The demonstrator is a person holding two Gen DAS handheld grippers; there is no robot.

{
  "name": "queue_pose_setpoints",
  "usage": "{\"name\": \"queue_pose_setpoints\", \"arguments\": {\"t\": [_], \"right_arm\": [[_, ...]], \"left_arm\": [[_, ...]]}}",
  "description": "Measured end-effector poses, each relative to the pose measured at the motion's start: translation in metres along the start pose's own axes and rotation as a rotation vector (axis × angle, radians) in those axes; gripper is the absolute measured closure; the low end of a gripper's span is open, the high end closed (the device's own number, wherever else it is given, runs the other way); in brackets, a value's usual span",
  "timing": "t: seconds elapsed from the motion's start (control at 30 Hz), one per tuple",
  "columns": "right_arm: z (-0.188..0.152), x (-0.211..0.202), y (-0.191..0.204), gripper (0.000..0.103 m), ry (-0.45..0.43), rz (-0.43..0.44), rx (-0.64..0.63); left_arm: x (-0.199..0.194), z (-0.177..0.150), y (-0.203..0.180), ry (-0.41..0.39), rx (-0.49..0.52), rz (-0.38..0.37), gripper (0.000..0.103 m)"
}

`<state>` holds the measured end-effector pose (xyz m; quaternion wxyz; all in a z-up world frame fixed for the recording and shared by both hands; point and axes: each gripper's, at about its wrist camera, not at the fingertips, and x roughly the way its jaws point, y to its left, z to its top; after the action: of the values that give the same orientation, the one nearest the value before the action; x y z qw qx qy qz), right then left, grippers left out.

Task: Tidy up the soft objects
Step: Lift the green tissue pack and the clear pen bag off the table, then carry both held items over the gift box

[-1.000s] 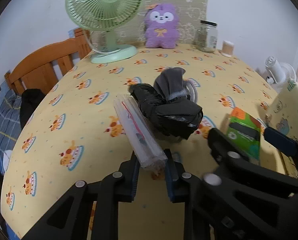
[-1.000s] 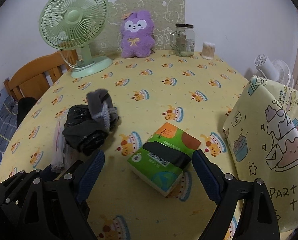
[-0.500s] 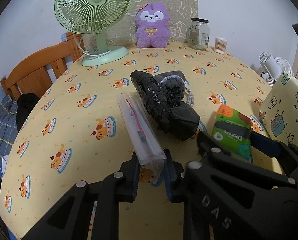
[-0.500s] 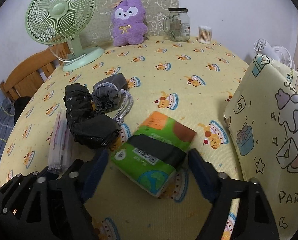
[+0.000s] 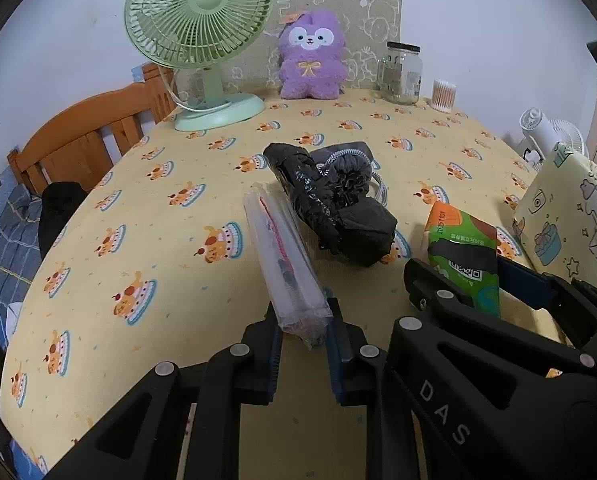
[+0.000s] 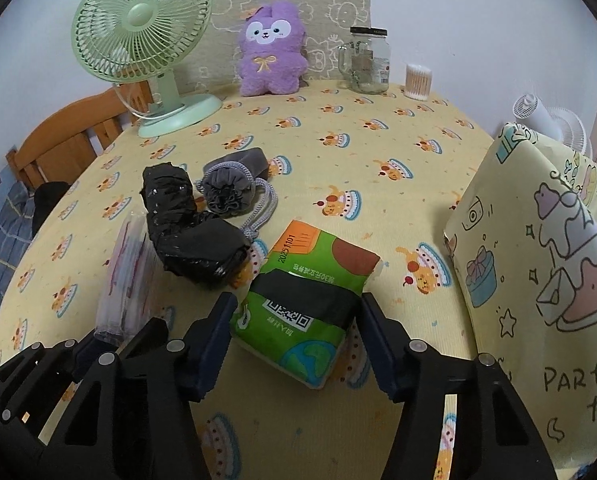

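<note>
My left gripper (image 5: 303,330) is shut on the near end of a clear plastic packet (image 5: 282,264) that lies along the yellow tablecloth; the packet also shows in the right wrist view (image 6: 124,276). My right gripper (image 6: 296,334) is open, its fingers either side of a green tissue pack (image 6: 306,304), also in the left wrist view (image 5: 464,258). A black bundle (image 6: 190,232) and a grey drawstring pouch (image 6: 230,190) lie just beyond. A purple plush toy (image 6: 268,54) sits at the far edge.
A green desk fan (image 6: 146,52), a glass jar (image 6: 368,62) and a cotton-swab tub (image 6: 417,81) stand at the back. A yellow party gift bag (image 6: 538,260) stands at the right. A wooden chair (image 5: 82,144) is off the left table edge.
My right gripper has moved forward and down so its fingers straddle the tissue pack. The grey pouch has dropped from on top of the black bundle to the cloth. My left gripper still holds the packet.
</note>
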<state>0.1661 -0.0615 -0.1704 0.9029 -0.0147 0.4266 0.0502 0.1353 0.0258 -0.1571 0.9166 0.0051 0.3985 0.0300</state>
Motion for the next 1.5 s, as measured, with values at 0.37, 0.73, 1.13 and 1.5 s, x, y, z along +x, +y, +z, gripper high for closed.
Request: {"name": "queue_pose_setpoints", "arguments": {"t": [0.37, 0.73, 1.13, 1.5], "right_arm": [[-0.001, -0.027, 0.001, 0.04, -0.046, 0.016, 0.004], [0.004, -0.059, -0.002, 0.04, -0.095, 0.015, -0.002], [0.014, -0.097, -0.001, 0.04, -0.162, 0.016, -0.008], [0.025, -0.121, 0.0, 0.04, -0.206, 0.012, -0.008]], "left_arm": [[-0.028, -0.002, -0.003, -0.05, -0.003, 0.004, 0.085], [-0.057, 0.003, -0.006, -0.103, -0.002, -0.01, 0.085], [-0.088, 0.015, -0.007, -0.158, -0.009, -0.03, 0.085], [-0.11, 0.027, -0.008, -0.2, -0.003, -0.042, 0.085]]}}
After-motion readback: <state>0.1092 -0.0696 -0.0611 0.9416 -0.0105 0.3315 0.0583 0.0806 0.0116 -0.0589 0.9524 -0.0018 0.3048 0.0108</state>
